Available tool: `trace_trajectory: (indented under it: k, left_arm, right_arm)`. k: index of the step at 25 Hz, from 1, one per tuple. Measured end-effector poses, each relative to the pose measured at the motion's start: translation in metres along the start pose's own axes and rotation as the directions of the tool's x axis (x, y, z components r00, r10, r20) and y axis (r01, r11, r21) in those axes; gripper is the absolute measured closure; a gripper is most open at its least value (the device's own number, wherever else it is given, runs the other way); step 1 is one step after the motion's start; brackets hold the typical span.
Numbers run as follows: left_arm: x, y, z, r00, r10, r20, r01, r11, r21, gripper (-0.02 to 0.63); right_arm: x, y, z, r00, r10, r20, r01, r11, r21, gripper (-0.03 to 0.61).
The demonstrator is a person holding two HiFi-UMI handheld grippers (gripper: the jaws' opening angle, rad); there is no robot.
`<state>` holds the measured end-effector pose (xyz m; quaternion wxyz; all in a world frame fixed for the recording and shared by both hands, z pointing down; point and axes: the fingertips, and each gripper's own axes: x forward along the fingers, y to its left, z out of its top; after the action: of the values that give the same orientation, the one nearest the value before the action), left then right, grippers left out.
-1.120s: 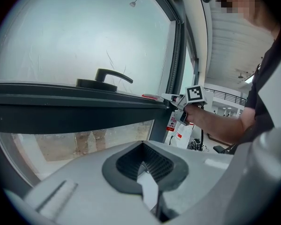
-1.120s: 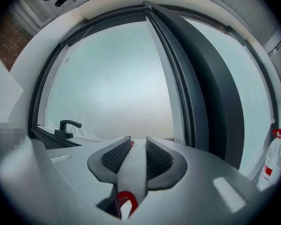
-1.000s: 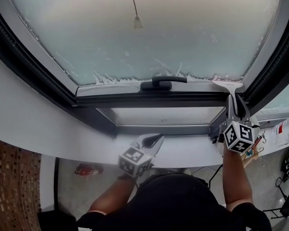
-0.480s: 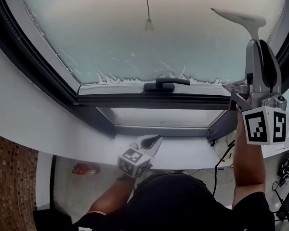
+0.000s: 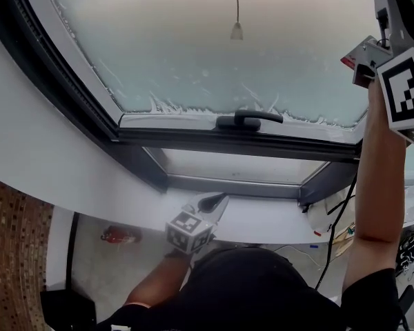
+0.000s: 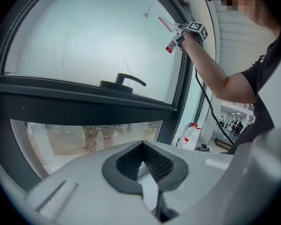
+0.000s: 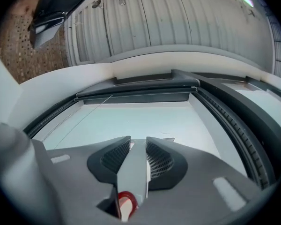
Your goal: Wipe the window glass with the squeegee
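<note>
The window glass is hazy, with white foam along its lower edge. In the right gripper view my right gripper is shut on the squeegee's grey handle, pointed at the pane's upper part. In the left gripper view the squeegee shows high against the pane's right side, beside the right gripper's marker cube. The head view shows only that cube and the raised arm; the blade is out of frame. My left gripper rests low over the white sill, shut on nothing.
A black window handle sits on the lower sash frame. A pull cord with a small weight hangs before the glass. Dark frame borders the pane. Cables and a white bottle lie at the right.
My right gripper has carried the squeegee from the pane's lower right corner up to its upper right, past the head view's top. The left gripper has stayed put.
</note>
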<state>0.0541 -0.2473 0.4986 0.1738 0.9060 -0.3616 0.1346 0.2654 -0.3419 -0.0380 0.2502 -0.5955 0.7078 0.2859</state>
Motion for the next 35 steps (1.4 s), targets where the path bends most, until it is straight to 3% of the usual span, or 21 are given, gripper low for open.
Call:
trace_trajectory:
  k: [6, 15, 20, 30, 35]
  left_arm:
    - [-0.005, 0.007, 0.0, 1.0, 0.011, 0.009, -0.011, 1.0, -0.012, 0.613]
    - [-0.003, 0.011, 0.003, 1.0, -0.004, 0.006, 0.004, 1.0, -0.002, 0.613]
    - [-0.002, 0.012, 0.004, 1.0, -0.019, 0.005, 0.019, 1.0, 0.008, 0.613]
    - [-0.012, 0.018, 0.0, 0.999, -0.038, 0.0, 0.038, 0.999, 0.009, 0.613]
    - [-0.021, 0.025, -0.007, 0.999, -0.048, -0.009, 0.048, 0.999, 0.011, 0.613]
  right_arm:
    - [-0.002, 0.004, -0.01, 0.999, -0.026, -0.026, 0.024, 0.999, -0.047, 0.449]
    - [-0.039, 0.035, -0.046, 0.996, 0.054, -0.078, -0.06, 0.994, -0.088, 0.449]
    - [-0.067, 0.042, -0.076, 0.989, 0.047, -0.143, -0.061, 0.994, -0.09, 0.449]
    - [-0.13, 0.049, -0.143, 0.956, -0.002, -0.292, -0.005, 1.0, -0.025, 0.449]
    - [-0.165, 0.058, -0.18, 0.925, -0.028, -0.378, 0.033, 0.999, 0.007, 0.449]
